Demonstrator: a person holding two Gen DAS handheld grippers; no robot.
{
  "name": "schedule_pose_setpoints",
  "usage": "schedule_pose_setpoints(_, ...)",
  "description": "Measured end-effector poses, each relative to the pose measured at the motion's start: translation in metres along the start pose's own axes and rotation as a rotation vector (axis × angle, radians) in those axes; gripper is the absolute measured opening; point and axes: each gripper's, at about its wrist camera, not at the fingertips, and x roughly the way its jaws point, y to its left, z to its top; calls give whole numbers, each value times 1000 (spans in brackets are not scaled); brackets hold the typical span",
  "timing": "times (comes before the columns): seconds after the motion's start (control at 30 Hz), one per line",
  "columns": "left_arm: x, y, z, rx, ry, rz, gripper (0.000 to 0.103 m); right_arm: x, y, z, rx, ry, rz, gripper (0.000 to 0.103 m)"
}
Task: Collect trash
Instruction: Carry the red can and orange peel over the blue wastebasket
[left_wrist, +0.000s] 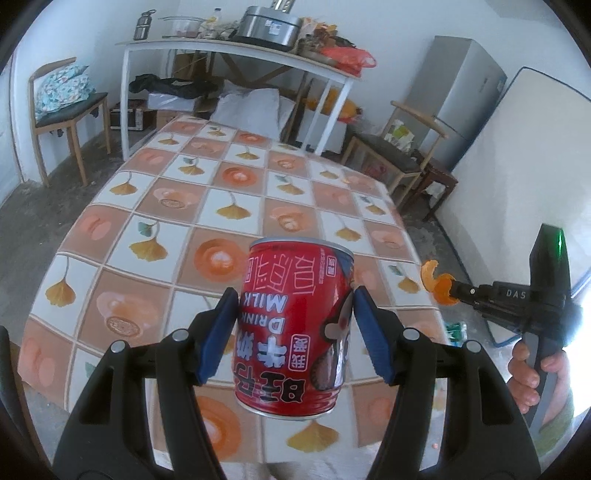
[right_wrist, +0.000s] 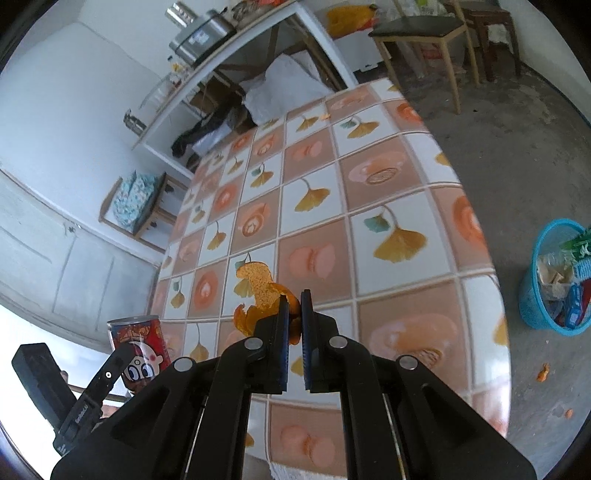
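The left gripper clamps a red milk-drink can between its blue pads, which press on the can's two sides at about mid-height; the can hangs upside down and a little tilted, clear of the table. The right gripper is pinched tight on a curled orange peel, most of which sticks out past the fingertips and to their left. Beyond both lies the table's tile-patterned cloth. Farther off to the right, a blue basket stands on the floor, holding wrappers.
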Motion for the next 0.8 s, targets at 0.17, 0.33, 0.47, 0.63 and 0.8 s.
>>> schedule_pose_setpoints(0.17,-2,-25,-5,-2,35,-129,61,-45,-30,-17,45,-76,-7,6)
schedule_pose_setpoints(0.33,15,-76,-12,40,145,-309,61,-91,-78,-35,132,-160,-25,6)
schedule_pose_setpoints(0.47,35,-124,-18,99,226,-392,61,-135,-136,-51,238,-245,-60,6)
schedule_pose_setpoints(0.63,71,-197,-23,176,316,-481,61,-176,-206,-70,375,-320,-138,6)
schedule_pose_setpoints(0.8,122,-264,-31,250,415,-496,61,-189,-278,-86,516,-341,-199,6)
